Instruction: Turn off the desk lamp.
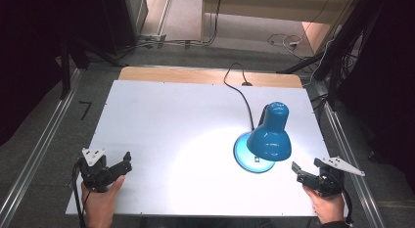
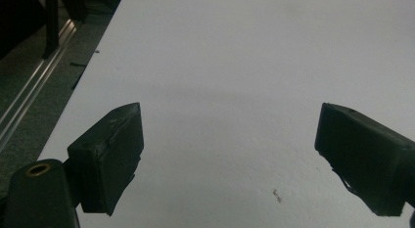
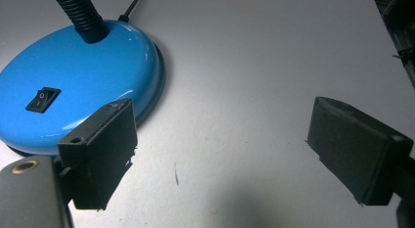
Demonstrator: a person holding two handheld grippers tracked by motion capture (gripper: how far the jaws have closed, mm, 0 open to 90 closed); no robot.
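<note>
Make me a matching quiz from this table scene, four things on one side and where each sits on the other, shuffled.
Things:
1. blue desk lamp
2. black rocker switch
3. left gripper
4. black power cord

Places:
A. on the lamp's round base
B. near the table's front left corner
C. right half of the white table, shade lit
D. running from the lamp to the table's far edge

Pairs: 1-C, 2-A, 3-B, 4-D
</note>
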